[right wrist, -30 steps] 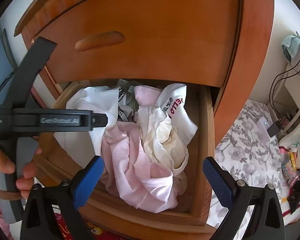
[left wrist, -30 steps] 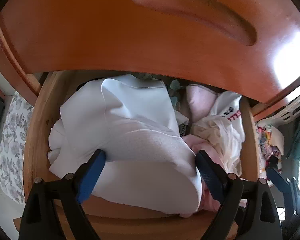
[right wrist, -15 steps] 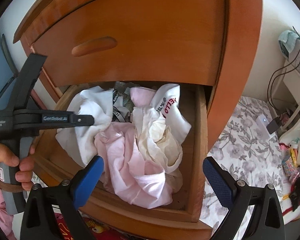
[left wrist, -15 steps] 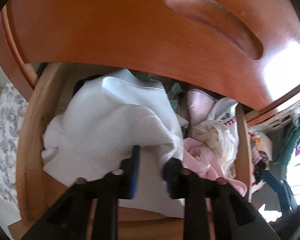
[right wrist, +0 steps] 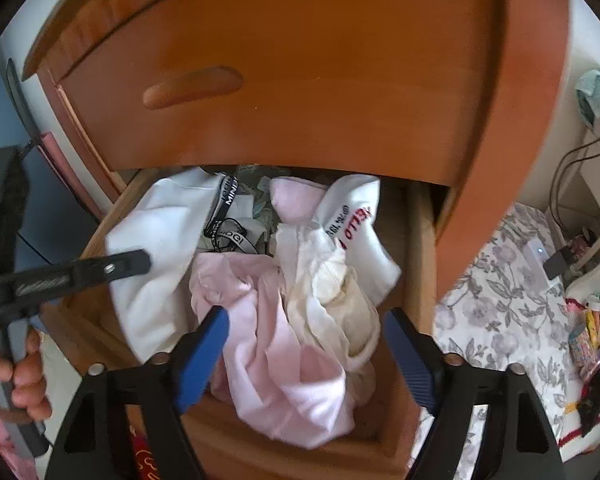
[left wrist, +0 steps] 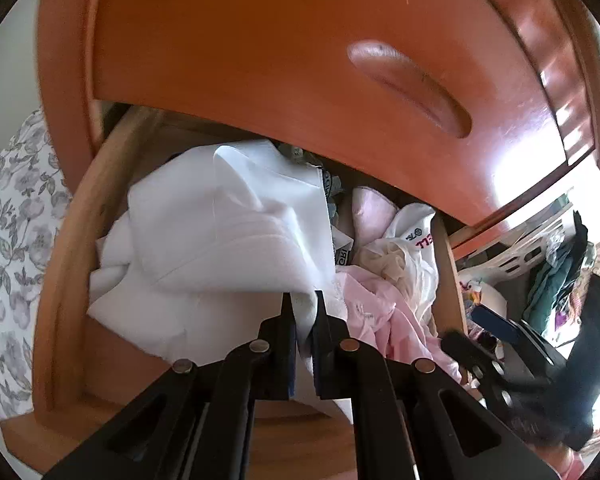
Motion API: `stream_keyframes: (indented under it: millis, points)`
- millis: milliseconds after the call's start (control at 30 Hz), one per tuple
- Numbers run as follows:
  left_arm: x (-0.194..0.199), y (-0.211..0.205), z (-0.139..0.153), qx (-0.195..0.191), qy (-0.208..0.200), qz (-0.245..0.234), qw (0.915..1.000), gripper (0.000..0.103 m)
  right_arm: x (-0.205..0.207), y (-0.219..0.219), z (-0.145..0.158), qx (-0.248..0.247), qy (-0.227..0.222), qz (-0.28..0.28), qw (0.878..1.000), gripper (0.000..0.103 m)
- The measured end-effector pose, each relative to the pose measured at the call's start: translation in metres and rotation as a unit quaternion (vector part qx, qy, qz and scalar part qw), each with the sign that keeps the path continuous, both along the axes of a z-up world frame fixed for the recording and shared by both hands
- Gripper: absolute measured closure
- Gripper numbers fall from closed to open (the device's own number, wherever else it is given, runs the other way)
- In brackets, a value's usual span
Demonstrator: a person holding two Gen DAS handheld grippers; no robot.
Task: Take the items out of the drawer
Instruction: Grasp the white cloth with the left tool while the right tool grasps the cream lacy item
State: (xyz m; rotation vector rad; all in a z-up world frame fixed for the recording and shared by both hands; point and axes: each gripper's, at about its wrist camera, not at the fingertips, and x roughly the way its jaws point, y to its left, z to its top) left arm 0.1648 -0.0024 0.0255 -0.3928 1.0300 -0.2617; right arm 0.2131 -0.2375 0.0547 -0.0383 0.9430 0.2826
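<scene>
The open wooden drawer (left wrist: 60, 264) holds a heap of clothes. My left gripper (left wrist: 302, 298) is shut on a fold of the white garment (left wrist: 228, 240), which bunches up between the pads. A pink garment (right wrist: 284, 344) and a cream one (right wrist: 332, 292) lie in the drawer's right half, with a white printed piece (right wrist: 360, 216) behind them. My right gripper (right wrist: 306, 314) hangs over that pile with its jaws closing; the pink and cream clothes sit between the blue pads, which are not clamped on them. A hand (right wrist: 24, 368) holds the left gripper's handle.
The shut upper drawer front (right wrist: 300, 92) with its handle overhangs the back of the open drawer. A floral cloth (right wrist: 508, 292) covers the floor to the right. A white basket (left wrist: 520, 252), hanging clothes and small clutter stand beyond the drawer's right side.
My left gripper went from wide open around the white garment to shut on it and drew back, lifting the fold. My right gripper's jaws have narrowed over the pink and cream clothes.
</scene>
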Motion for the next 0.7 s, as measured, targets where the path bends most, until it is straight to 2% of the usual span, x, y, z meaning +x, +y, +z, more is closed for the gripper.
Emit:
stream_keyframes:
  millis: [133,200,333,567,633,667,700]
  points:
    - [-0.012,0.007,0.005,0.002,-0.01,0.007,0.9999,0.097,0.023,0.006,-0.009,-0.017,0.022,-0.005,1.0,0.031]
    - [-0.015,0.01,0.006,0.001,-0.011,0.009,0.9999,0.097,0.036,0.006,-0.015,-0.014,0.042,-0.013,0.999,0.037]
    - [-0.012,0.006,0.002,-0.001,-0.011,0.011,0.9999,0.097,0.056,0.007,-0.022,-0.01,0.066,-0.025,0.997,0.04]
    - [-0.012,0.008,0.003,0.0,-0.012,0.008,0.9999,0.097,0.066,0.013,-0.029,-0.027,0.088,-0.018,0.996,0.051]
    - [-0.012,0.007,0.003,0.0,-0.012,0.008,0.9999,0.097,0.068,0.015,-0.031,-0.027,0.095,-0.02,0.995,0.064]
    - [-0.012,0.007,0.003,0.001,-0.012,0.007,0.9999,0.097,0.07,0.019,-0.032,-0.026,0.098,-0.021,0.995,0.067]
    - [-0.013,0.008,0.004,0.001,-0.012,0.007,0.9999,0.097,0.071,0.02,-0.032,-0.024,0.098,-0.022,0.995,0.075]
